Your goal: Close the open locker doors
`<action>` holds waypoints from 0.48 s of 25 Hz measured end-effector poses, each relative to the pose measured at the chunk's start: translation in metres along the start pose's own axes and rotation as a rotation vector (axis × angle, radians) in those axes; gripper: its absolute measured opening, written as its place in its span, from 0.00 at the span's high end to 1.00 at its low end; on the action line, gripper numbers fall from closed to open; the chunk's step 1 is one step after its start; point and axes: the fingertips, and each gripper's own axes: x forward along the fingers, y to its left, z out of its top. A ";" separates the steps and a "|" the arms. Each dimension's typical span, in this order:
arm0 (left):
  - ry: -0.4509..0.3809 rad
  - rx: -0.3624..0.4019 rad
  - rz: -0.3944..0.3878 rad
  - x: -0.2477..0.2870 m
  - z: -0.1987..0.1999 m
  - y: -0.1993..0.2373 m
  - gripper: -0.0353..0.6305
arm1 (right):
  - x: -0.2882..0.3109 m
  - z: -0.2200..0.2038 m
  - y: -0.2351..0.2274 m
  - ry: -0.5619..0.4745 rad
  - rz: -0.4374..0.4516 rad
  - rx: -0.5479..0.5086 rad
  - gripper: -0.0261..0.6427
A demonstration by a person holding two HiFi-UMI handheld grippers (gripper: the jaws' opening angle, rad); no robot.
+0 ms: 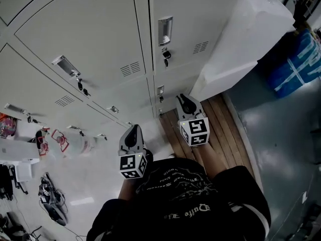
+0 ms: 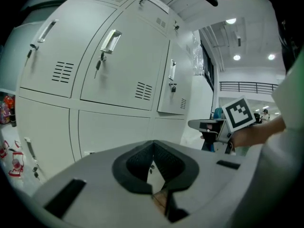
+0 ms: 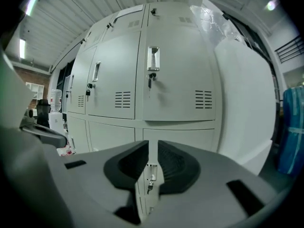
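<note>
A bank of pale grey lockers (image 1: pixel 100 39) fills the head view; every door I can see lies flush with its frame. My left gripper (image 1: pixel 134 128) points at the lower lockers and is shut with nothing in it; in the left gripper view its tips (image 2: pixel 153 144) meet. My right gripper (image 1: pixel 182 97) hangs before the rightmost column, its jaws a narrow slit apart and empty. In the right gripper view, that gripper (image 3: pixel 152 145) faces a door with a handle (image 3: pixel 153 61) and a low keyed lock (image 3: pixel 150 178). Its marker cube (image 2: pixel 240 114) shows in the left gripper view.
A tall white covered block (image 1: pixel 246 39) stands against the lockers' right end. Wooden boards (image 1: pixel 220 129) lie under the right gripper, and a blue wrapped bundle (image 1: pixel 301 64) sits far right. Shoes (image 1: pixel 50 197) and red-and-white clutter (image 1: pixel 60 139) lie at the left.
</note>
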 end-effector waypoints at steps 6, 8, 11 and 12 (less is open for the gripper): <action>-0.014 -0.002 -0.028 -0.007 -0.005 -0.028 0.94 | -0.053 0.009 -0.010 -0.062 -0.042 0.019 0.89; -0.020 0.000 -0.035 -0.009 -0.005 -0.038 0.94 | -0.069 0.009 -0.013 -0.074 -0.052 0.012 0.89; -0.045 0.000 -0.049 -0.014 -0.003 -0.054 0.94 | -0.091 0.008 -0.017 -0.086 -0.068 0.014 0.89; -0.055 0.001 -0.055 -0.015 -0.002 -0.059 0.94 | -0.099 0.006 -0.018 -0.088 -0.075 0.015 0.89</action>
